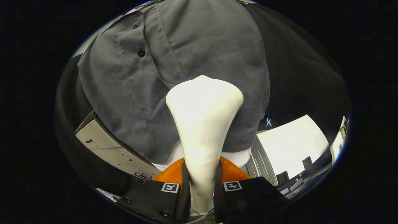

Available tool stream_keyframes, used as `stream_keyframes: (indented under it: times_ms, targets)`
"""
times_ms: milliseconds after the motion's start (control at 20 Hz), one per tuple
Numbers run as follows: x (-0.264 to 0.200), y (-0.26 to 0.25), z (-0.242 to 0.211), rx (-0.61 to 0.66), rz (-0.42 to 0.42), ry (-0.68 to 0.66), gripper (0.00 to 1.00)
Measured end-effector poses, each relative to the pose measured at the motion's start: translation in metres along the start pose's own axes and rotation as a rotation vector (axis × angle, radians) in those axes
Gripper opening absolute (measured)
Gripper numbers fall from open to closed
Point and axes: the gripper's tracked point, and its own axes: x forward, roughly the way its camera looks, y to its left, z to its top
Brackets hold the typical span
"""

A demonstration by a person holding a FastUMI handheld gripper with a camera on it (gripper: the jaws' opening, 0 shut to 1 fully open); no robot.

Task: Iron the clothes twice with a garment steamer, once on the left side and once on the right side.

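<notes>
— How do your jaws stand?

— Pressed in on the handle of the white garment steamer (203,124), one finger on each side. My gripper (201,189) pinches its narrow neck low down, and the handle widens as it runs away from me to the broad head.

— Where is the head?

— Far ahead of my fingers, up against the grey shirt (186,62), right of the button placket (141,53) and over the lower front panel. I cannot tell whether it touches the cloth.

— What else is there?

— A white surface (292,143) lies off to the right beyond the hem, and a grey panel (108,146) to the left below the shirt.
</notes>
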Motion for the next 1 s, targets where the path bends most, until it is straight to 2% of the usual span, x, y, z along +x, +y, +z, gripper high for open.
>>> stream_keyframes:
  times_ms: [450, 1000]
  targets:
    - [-0.044, 0.031, 0.030, 0.055, -0.027, -0.114, 0.38]
    - [-0.155, 0.087, 0.106, 0.044, -0.077, -0.399, 0.38]
